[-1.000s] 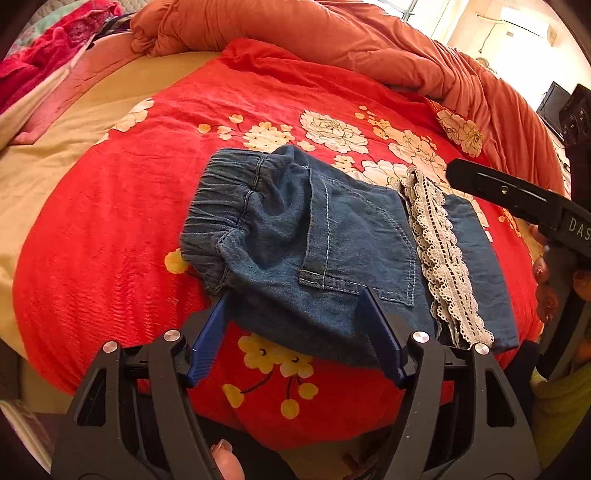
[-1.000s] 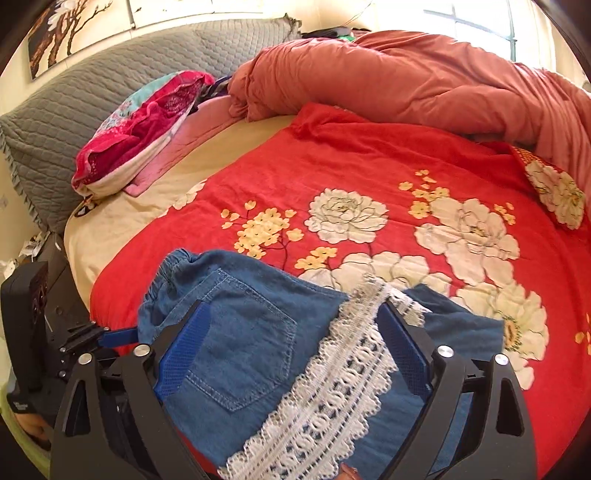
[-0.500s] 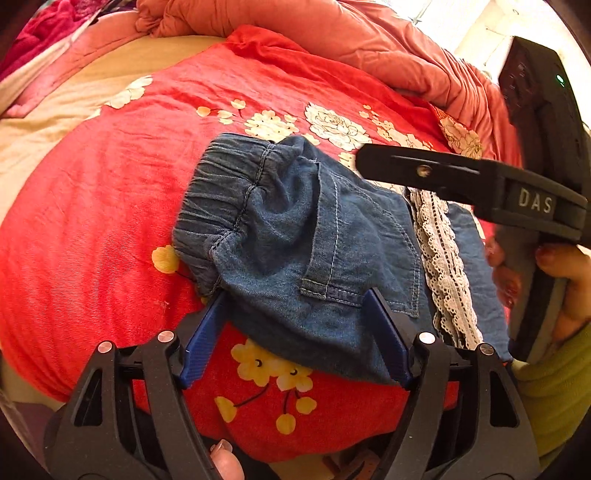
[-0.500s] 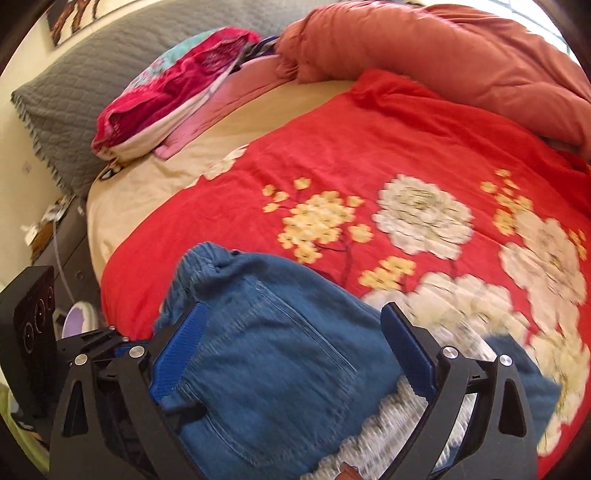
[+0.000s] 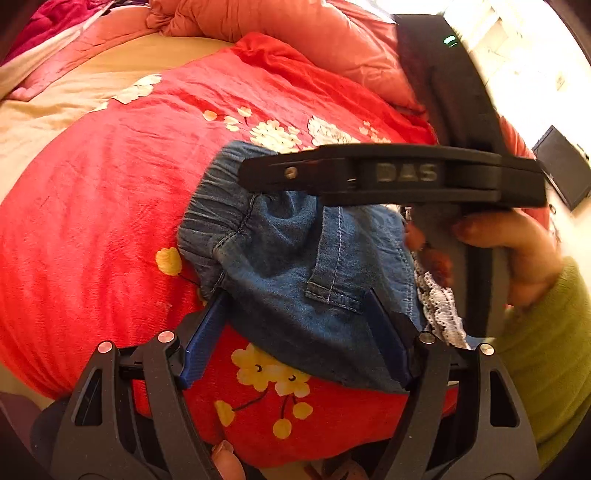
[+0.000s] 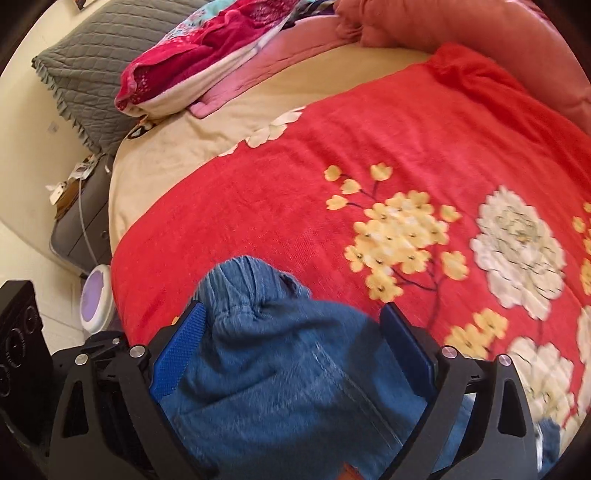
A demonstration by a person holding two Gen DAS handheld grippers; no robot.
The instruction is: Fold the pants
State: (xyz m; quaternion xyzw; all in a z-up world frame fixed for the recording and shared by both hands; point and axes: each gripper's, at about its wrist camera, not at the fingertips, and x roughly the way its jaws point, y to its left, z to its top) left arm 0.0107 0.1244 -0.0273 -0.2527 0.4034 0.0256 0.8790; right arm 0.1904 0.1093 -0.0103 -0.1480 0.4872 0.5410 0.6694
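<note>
The bed [image 6: 177, 162] carries everything: a cream sheet shows along its left side, and a red blanket [image 6: 332, 147] printed with yellow and white flowers is spread over most of it. The folded denim pants [image 5: 295, 266] lie directly on that blanket near its front edge, elastic waistband to the left, white lace trim to the right. At the far end a salmon quilt [image 5: 295, 26] lies bunched, with a pink and red bundle of cloth [image 6: 207, 51] beside a grey quilted pillow [image 6: 96, 62]
</note>
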